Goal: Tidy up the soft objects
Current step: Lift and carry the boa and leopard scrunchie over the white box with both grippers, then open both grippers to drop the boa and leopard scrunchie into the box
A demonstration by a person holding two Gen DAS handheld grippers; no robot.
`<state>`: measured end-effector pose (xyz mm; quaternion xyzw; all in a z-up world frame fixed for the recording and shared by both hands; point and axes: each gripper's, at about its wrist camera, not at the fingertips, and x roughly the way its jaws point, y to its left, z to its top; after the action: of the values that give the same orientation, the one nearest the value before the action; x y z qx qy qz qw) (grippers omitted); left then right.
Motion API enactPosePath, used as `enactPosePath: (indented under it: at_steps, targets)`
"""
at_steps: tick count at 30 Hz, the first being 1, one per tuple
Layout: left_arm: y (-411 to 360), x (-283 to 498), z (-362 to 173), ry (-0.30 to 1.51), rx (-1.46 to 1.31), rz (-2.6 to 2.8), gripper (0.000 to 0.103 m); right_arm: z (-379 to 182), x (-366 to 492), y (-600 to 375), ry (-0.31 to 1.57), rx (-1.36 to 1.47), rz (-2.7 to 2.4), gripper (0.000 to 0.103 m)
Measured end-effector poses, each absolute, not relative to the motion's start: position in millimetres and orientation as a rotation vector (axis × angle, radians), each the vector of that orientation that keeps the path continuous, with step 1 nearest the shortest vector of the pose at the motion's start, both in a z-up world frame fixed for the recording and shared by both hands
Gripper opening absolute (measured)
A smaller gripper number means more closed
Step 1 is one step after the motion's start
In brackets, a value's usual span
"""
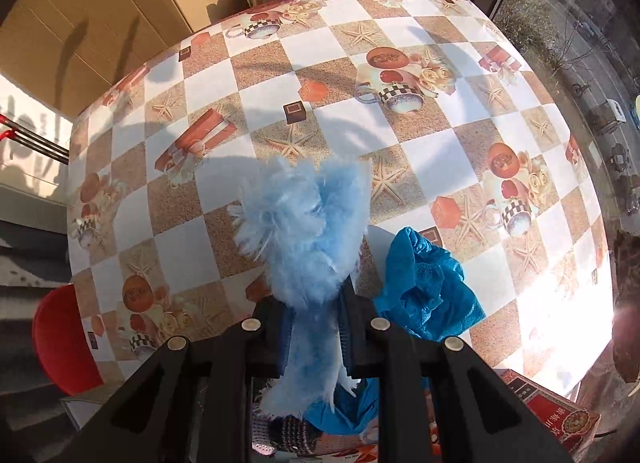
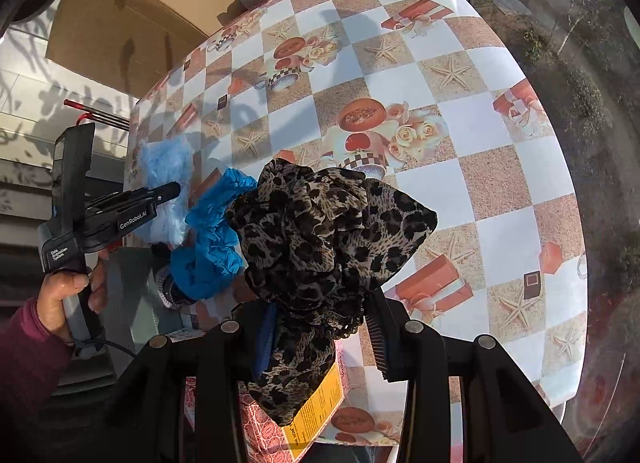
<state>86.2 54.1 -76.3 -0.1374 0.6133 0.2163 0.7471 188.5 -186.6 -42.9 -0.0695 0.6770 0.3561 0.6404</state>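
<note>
The left gripper (image 1: 312, 327) is clamped tight on a fluffy pale-blue piece (image 1: 304, 231), its black fingers squeezing the long, wispy fur into a narrow waist while the rest puffs out above in a ragged tuft. Just to its right lies a crumpled blue cloth (image 1: 428, 287), thin and crinkled like non-woven fabric, bunched in loose folds on the table (image 1: 460, 151). Over on the other side, the right gripper (image 2: 320, 339) pinches a leopard-print scarf (image 2: 328, 231), a sheer brown-and-black fabric gathered into a big ruffled bundle above the jaws, with a tail hanging down below them. The table wears a glossy checked cloth printed with starfish, cups and gift boxes. From the right wrist view, a hand (image 2: 68, 291) in a dark red sleeve grips the left tool's handle, and the furry piece and blue cloth sit close together near the table's edge. A red patterned box (image 2: 276, 419) with a yellow label shows beneath the scarf.
</note>
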Motion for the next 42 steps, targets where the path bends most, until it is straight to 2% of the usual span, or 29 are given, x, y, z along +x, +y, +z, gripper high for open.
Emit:
enactPosePath:
  at_steps: [7, 16, 21, 33, 42]
  targets:
    - [23.4, 40.6, -23.8, 1.242, -0.342, 0.424, 0.022, -15.5, 161.2, -184.6, 1.512, -0.141, 0.823, 0.041]
    - [-9.3, -40.4, 6.6, 1.208, -0.370, 0.399, 0.022, 26.3, 97.2, -143.7, 1.463, -0.171, 0.940, 0.041]
    - [-10.0, -89.7, 18.7, 1.188, -0.381, 0.447, 0.022, 28.8, 47.4, -110.6, 1.478, -0.235, 1.022, 0.042]
    - [3.2, -200.1, 7.6, 1.207, -0.445, 0.630, 0.022, 24.0, -59.5, -49.9, 1.468, -0.495, 1.183, 0.042]
    - [8.4, -241.2, -0.3, 1.219, -0.487, 0.690, 0.022, 21.8, -112.0, -16.8, 1.433, -0.653, 1.267, 0.041]
